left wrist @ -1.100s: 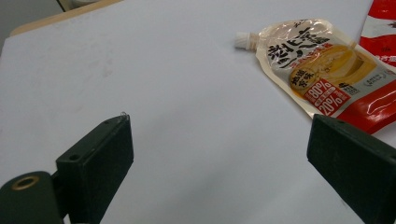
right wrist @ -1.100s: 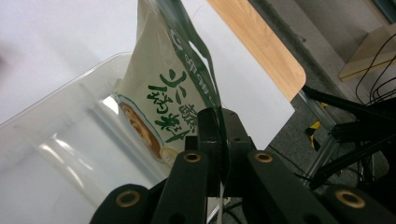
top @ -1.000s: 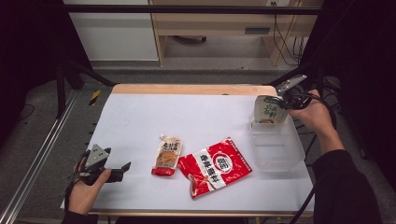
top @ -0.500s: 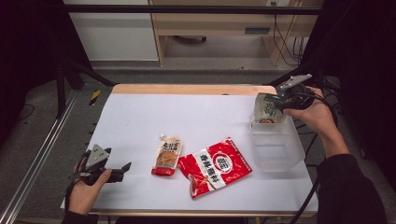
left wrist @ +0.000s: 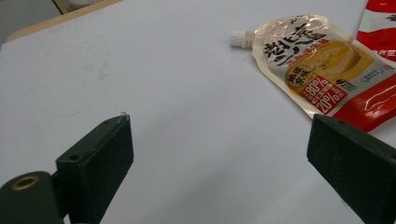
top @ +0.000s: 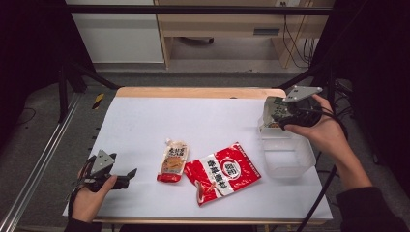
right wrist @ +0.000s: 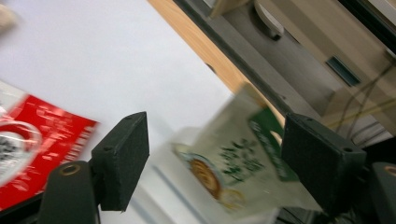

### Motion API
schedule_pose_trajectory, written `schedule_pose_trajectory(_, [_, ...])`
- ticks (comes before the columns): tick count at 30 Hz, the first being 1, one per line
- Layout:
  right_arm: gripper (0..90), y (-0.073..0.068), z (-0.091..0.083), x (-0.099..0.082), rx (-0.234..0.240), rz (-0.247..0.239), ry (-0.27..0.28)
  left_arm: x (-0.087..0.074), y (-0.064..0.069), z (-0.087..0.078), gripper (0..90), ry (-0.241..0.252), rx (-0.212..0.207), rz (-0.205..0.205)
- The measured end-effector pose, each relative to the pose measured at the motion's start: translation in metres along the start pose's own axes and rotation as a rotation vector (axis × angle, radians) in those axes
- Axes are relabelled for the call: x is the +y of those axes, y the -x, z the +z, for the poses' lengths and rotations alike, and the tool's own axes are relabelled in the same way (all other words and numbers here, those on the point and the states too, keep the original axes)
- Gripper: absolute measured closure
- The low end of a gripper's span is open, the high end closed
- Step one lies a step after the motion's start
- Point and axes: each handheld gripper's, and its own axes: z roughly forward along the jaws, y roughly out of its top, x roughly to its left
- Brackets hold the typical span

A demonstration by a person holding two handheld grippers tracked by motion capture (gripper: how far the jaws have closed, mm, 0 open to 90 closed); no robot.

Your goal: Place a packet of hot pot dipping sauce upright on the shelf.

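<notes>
At the far right corner of a white table (top: 145,125), a person's right gripper (top: 278,115) hangs above a clear plastic tub (top: 289,159), its jaws having just been opening and now standing wide apart. A green-and-white pouch (top: 271,112) stands tilted at the tub's far end; in the right gripper view the pouch (right wrist: 233,158), blurred, lies between the two pads with neither pressing on it. The tub itself sits on the right side of the table, just beside a large red packet (top: 223,172) that lies flat near the middle of the near edge. Touching or just left of the red packet rests a yellow spouted pouch (top: 172,161) with a red bottom band, its white cap pointing to the far side. At the near left corner the left gripper (top: 126,176) is held low at the table's edge, its jaws wide and empty; in the left gripper view the spouted pouch (left wrist: 317,65) lies ahead of it, well apart from the pads
</notes>
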Motion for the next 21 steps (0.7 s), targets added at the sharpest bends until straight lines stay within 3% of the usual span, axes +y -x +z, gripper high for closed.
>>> schedule_pose_trajectory(10, [18.6,-0.075,-0.002,0.026,0.099,-0.079,0.068,0.000,0.001,0.000,7.0,0.001,-0.001,0.005])
schedule_pose_trajectory(21, [14.5,-0.130,0.020,0.048,0.195,-0.067,0.098,0.002,0.007,0.003,6.8,-0.009,-0.012,0.034])
